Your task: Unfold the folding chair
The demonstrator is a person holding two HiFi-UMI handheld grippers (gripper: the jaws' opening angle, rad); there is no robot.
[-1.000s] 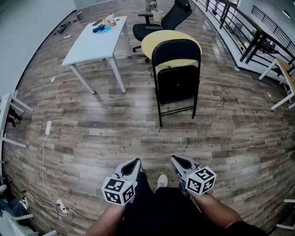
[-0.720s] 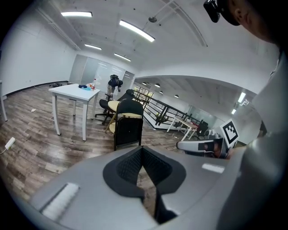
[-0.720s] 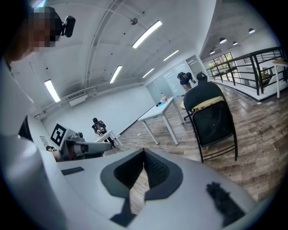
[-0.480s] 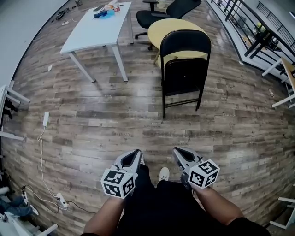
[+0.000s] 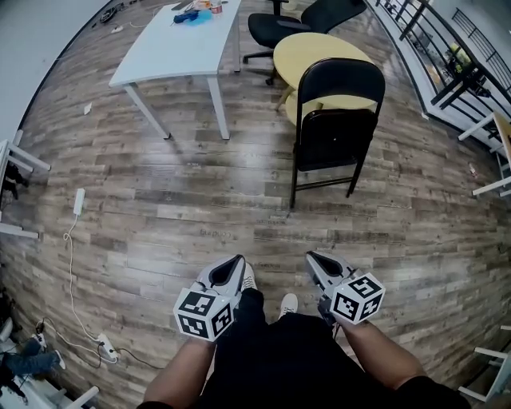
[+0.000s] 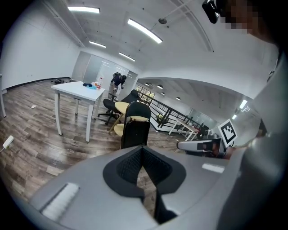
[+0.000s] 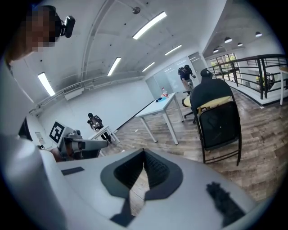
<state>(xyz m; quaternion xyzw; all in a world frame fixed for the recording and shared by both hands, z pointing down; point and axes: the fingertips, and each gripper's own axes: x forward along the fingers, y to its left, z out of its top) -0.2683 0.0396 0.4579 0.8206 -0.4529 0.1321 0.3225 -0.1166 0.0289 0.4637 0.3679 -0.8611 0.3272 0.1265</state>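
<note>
The black folding chair (image 5: 335, 128) stands folded upright on the wood floor, leaning against a round yellow table (image 5: 319, 56). It also shows in the left gripper view (image 6: 136, 128) and in the right gripper view (image 7: 218, 121). My left gripper (image 5: 238, 264) and right gripper (image 5: 313, 259) are held low in front of me, both shut and empty, well short of the chair. Both point toward the chair.
A white table (image 5: 180, 48) with small items stands at the back left. A black office chair (image 5: 307, 20) sits behind the yellow table. A cable with a power strip (image 5: 80, 200) lies at the left. White table legs (image 5: 491, 152) and a railing are at the right.
The chair and tables have come nearer and shifted right in the head view as I walk forward. Both grippers stay shut in front of me.
</note>
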